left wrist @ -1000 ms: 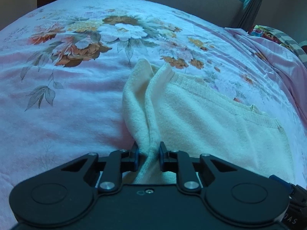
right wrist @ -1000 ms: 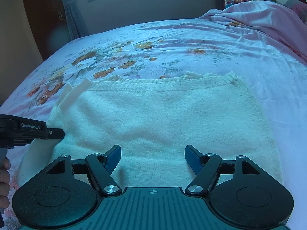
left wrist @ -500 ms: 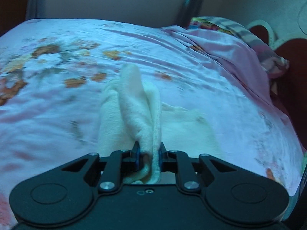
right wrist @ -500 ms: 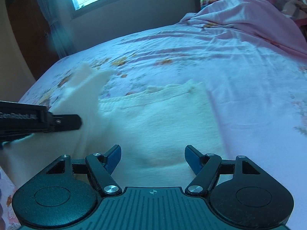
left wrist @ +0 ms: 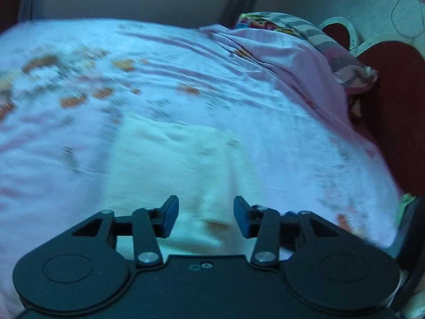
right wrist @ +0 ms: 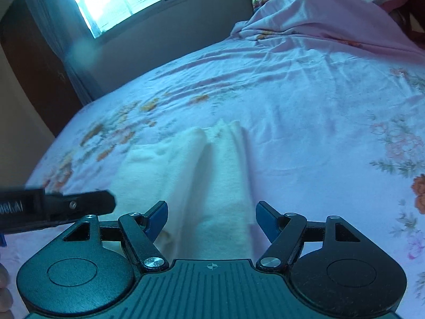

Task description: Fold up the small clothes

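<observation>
Left gripper (left wrist: 204, 216): released now; before it pinched the sweater.
Right gripper (right wrist: 211, 219): fingers apart as before, holding nothing.
Sweater (right wrist: 202, 175): folded narrower, lying mid-bed (right wrist: 305, 122), toward its near edge.

Cream garment (right wrist: 212, 175); pink floral bedsheet (right wrist: 305, 101)

Both wrist views low, near bed (left wrist: 239, 85), sharing cream garment (right wrist: 212, 175).
</observation>
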